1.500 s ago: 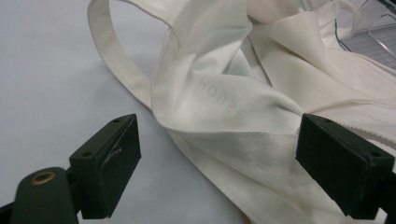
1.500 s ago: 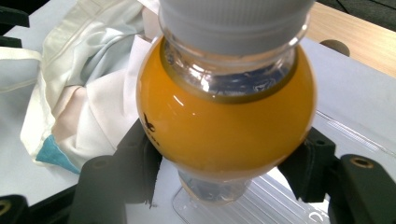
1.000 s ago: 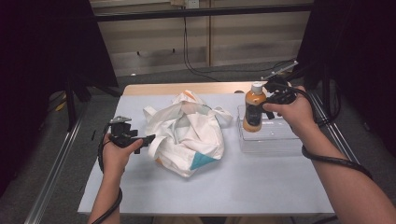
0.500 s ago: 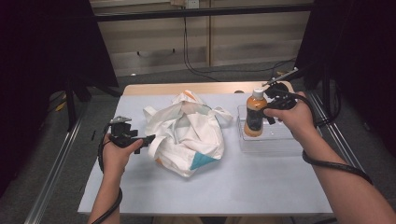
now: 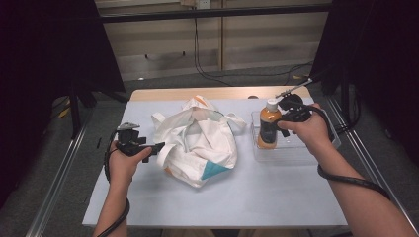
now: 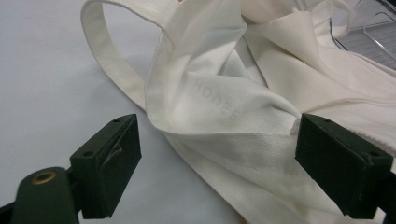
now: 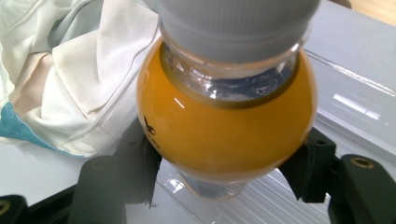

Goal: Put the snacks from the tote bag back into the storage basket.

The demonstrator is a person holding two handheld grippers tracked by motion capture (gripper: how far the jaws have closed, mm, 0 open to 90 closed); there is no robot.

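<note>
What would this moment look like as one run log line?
right claw: shut on orange bottle | bottle: over clear tray | left claw: open at white tote bag

Overhead light even on pale grey table [image 5: 276, 197]; surroundings dark, shadows soft. High view slightly soft. Orange-filled clear plastic bottle [image 7: 224, 126] blurred close up, glare streak; white cloth bag [image 6: 224, 93] sharp

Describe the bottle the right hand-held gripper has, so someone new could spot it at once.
On the pale blue table, look right of the crumpled white cloth tote bag to the clear plastic tray. Standing upright over that tray, clamped between the jaws of the right hand-held gripper, is the small orange-filled plastic bottle. Its white screw cap, dark label and orange contents set it apart from everything around it.
</note>
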